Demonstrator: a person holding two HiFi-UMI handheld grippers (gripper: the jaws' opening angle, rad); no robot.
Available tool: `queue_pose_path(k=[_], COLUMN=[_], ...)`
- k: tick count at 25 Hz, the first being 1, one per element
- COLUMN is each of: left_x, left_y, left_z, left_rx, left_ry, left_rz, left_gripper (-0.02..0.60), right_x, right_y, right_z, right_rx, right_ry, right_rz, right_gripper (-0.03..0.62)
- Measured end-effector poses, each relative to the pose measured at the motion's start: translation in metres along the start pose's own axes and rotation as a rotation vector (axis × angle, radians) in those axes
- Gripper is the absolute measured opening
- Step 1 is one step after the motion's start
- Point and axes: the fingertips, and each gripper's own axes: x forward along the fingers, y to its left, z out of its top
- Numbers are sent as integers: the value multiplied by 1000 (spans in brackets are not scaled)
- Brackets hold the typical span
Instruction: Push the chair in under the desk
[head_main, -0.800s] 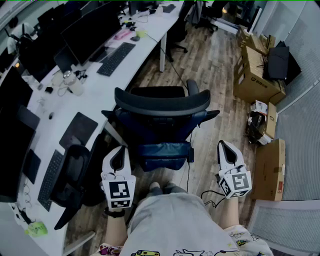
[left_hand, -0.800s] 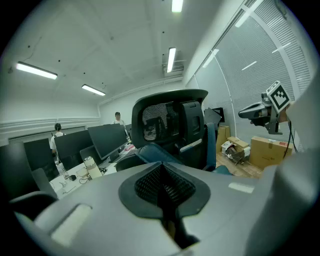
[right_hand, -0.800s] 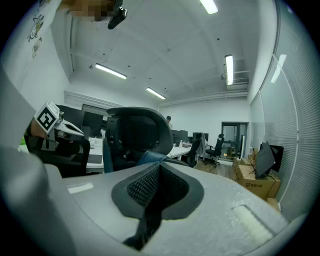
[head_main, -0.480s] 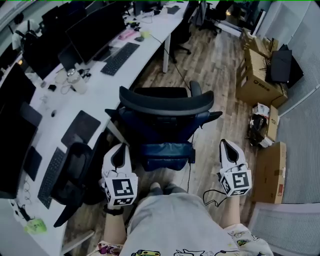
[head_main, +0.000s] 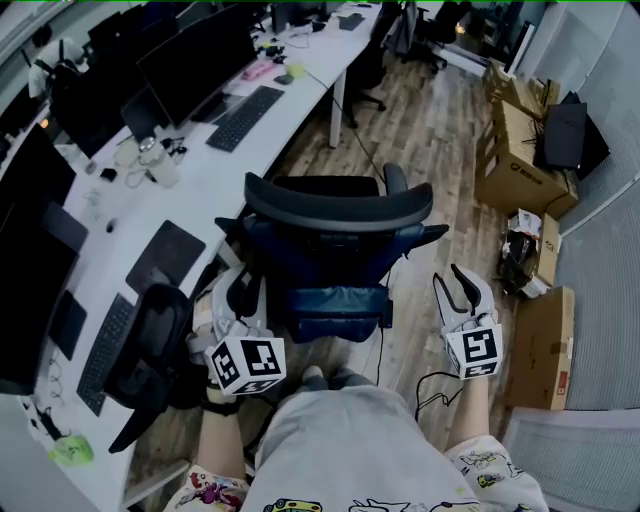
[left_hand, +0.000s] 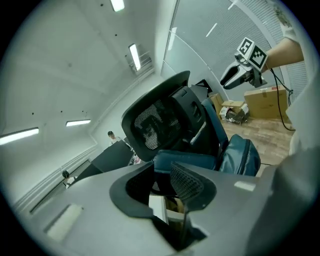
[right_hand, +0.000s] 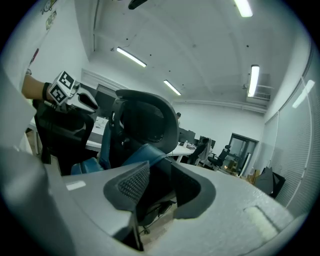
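Chair (head_main: 330, 250) stands mid-frame on the wood-plank floor (head_main: 430, 130), at the right edge of the smooth white bench (head_main: 200, 190). It has a curved black mesh back, with the blue padded seat (head_main: 335, 300) nearest me. My left claw (head_main: 240, 297) and right claw (head_main: 462, 292) flank the seat, both released, their cross-hatched pads (left_hand: 186, 182) parted on nothing.

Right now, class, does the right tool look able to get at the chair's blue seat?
Probably yes: the right tool, jaws apart and empty, hangs beside the chair, apart from it, with only bare wood floor between it and the blue seat.
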Motion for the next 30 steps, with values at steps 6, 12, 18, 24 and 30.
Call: queue_pose_path(k=[6, 12, 18, 24, 30], left_x=[18, 43, 68, 90, 106], left_y=[16, 19, 17, 17, 18], left_z=[2, -8, -26, -40, -49], left_rx=[123, 205, 267, 289, 290], left_ry=[41, 115, 193, 245, 268], left_rz=[-2, -58, -97, -130, -136], left_gripper=[183, 239, 281, 299, 298], right_x=[18, 39, 63, 82, 99], right_y=[2, -2, -12, -19, -18], right_z=[1, 0, -2, -13, -23], right_rx=[-110, -200, -305, -429, -489], right_ry=[37, 68, 105, 180, 208], right_rz=[49, 92, 114, 145, 168], right_gripper=[180, 224, 258, 273, 273])
